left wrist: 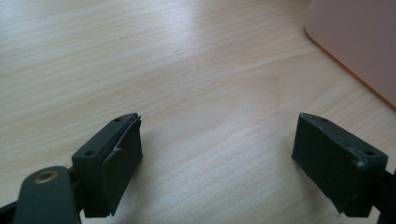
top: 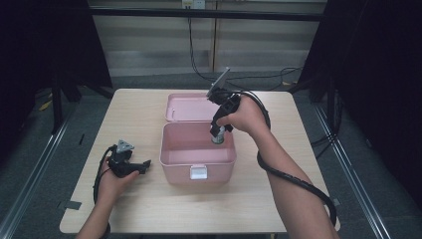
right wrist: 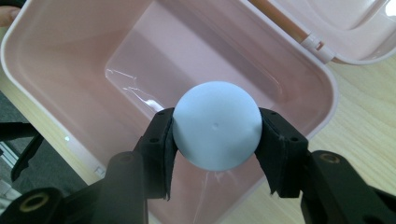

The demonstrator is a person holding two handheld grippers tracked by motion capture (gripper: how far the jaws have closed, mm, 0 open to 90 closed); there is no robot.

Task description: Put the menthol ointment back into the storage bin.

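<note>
- Left gripper (top: pixel 144 165): black two-jaw tool in the person's left hand (top: pixel 112 181), resting low on the pale wooden table (top: pixel 149 209) near the front left, just beside the box's left front corner. It points level toward the box. In the left gripper view its jaws stand wide apart over bare wood grain with nothing between them; a pink wall of the box (left wrist: pixel 359 42) fills the upper right corner.
- Open pink rectangular plastic box (top: pixel 171 158): stands at the table's middle, a white latch tab (top: pixel 198 172) on its front wall. Its long axis runs left to right across the table.
- Right gripper (top: pixel 218 133): black, held in the person's right hand (top: pixel 246 117), pointing steeply down into the box's right rear part. Its jaws are partly closed and its pads (right wrist: pixel 167 140) press on both sides of a pale blue rounded object (right wrist: pixel 217 125).
- Pale blue object: seen end-on in the right gripper view as a smooth dome with a small central dimple, held above the box floor (right wrist: pixel 187 65). In the high view it appears as a short greyish piece (top: pixel 218 137) standing upright inside the box; its full shape cannot be told.
- Pink hinged lid (top: pixel 189 107): lies flat and open behind the box, inner face up.
</note>
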